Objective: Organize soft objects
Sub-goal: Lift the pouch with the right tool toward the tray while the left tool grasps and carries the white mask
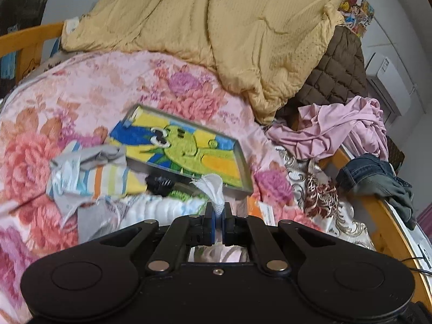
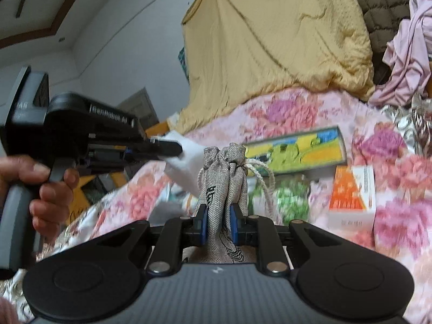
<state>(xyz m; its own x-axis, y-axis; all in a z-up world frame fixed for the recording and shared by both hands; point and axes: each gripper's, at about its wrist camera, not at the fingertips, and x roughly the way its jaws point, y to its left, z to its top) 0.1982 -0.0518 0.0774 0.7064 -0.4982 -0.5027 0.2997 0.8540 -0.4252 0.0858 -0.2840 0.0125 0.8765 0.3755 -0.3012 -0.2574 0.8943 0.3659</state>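
Observation:
My left gripper is shut on a frayed white cloth, which sticks up between the pads above the flowered bedspread. The right wrist view shows that same gripper from the side, held by a hand, with the white cloth hanging from its tips. My right gripper is shut on a grey linen drawstring pouch. The pouch stands upright between the blue pads, its cord trailing to the right. A striped cloth lies crumpled on the bed at the left.
A shallow tray with a green cartoon picture lies on the bed, an orange box beside it. A yellow quilt is heaped at the back. A brown padded jacket, pink garment and jeans crowd the wooden rail.

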